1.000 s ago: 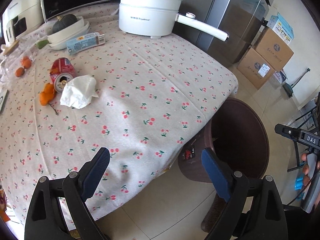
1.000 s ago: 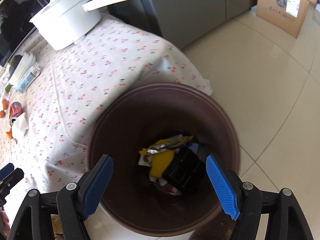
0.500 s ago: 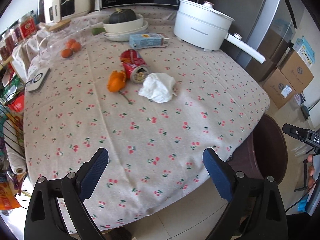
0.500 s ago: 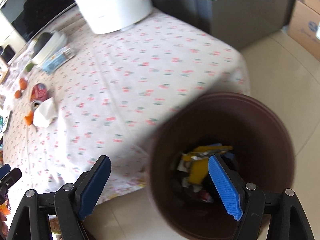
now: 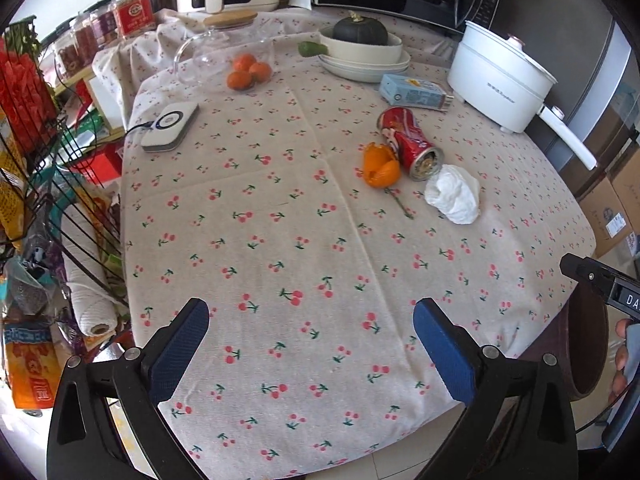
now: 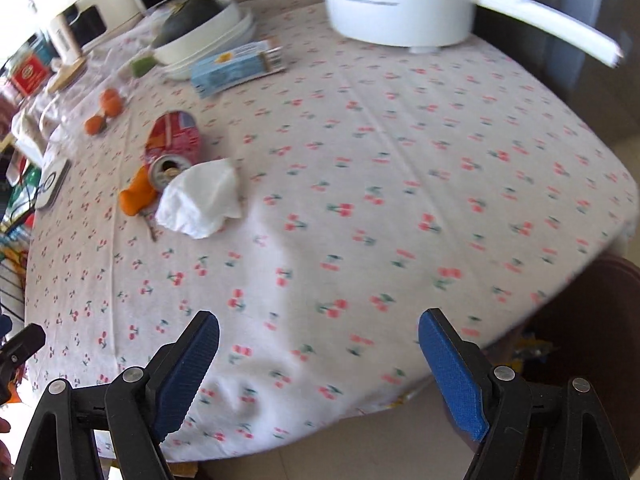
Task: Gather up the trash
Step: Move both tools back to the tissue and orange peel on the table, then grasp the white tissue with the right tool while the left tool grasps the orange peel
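Observation:
On the cherry-print tablecloth (image 5: pixel 280 248) lie a crumpled white tissue (image 5: pixel 454 196) (image 6: pixel 200 200), a crushed red can (image 5: pixel 412 146) (image 6: pixel 172 148) on its side and a piece of orange peel (image 5: pixel 380 166) (image 6: pixel 136 196), all close together. A blue carton (image 5: pixel 414 96) (image 6: pixel 236 66) lies further back. The brown trash bin (image 5: pixel 584 344) (image 6: pixel 592 320) stands on the floor at the table's right edge. My left gripper (image 5: pixel 310 312) hovers over the near cloth, its jaws opening with nothing between them. My right gripper (image 6: pixel 319 320) is open and empty over the near table edge.
A white electric pot (image 5: pixel 500 80) with a long handle stands at the back right. Behind are a bowl with a dark squash (image 5: pixel 360 40), tangerines (image 5: pixel 248 72) and a white device (image 5: pixel 170 126). A wire rack (image 5: pixel 40 200) crowds the left; cardboard boxes (image 5: pixel 616 208) sit right.
Both views have swung left, from the bin to the table. The right gripper has left the bin's mouth and now hangs over the cloth. The trash on the table has not moved.

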Available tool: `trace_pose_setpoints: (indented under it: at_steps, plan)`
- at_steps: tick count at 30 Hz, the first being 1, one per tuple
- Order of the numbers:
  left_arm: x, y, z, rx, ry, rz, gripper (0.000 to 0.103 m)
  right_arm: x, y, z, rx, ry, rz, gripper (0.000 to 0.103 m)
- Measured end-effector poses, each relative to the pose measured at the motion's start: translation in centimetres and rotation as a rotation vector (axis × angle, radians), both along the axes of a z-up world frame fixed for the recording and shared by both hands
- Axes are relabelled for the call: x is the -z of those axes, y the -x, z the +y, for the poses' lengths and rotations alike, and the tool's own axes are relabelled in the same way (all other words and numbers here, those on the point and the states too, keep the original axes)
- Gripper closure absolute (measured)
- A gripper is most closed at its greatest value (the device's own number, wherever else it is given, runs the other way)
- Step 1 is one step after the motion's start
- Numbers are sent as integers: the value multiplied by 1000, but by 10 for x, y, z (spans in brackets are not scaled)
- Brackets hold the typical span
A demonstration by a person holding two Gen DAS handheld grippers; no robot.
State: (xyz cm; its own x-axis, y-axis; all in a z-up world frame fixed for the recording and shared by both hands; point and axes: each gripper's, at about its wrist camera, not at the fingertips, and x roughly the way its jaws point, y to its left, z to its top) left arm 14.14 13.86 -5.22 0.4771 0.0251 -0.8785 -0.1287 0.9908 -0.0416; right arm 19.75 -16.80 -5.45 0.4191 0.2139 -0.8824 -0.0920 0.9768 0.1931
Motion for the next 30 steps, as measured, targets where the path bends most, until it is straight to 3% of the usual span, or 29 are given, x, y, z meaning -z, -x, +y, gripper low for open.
trace_pose_setpoints:
  at_steps: [14, 19, 22, 26, 30]
  plan:
    - [13, -13, 41, -80, -20, 39, 0, 39, -63, 83, -73, -29, -37, 18]
    - [17, -20, 43, -95, -2, 43, 0, 52, -78, 97, -81, -54, -61, 24]
    - [19, -25, 37, -89, -2, 48, 0, 59, -83, 102, -91, -41, -67, 36]
    - [19, -30, 25, -79, 9, 37, 0, 66, -85, 104, -116, -35, -51, 81]
    - [19, -34, 8, -63, 11, 8, 0, 57, -80, 99, -143, -9, -44, 89]
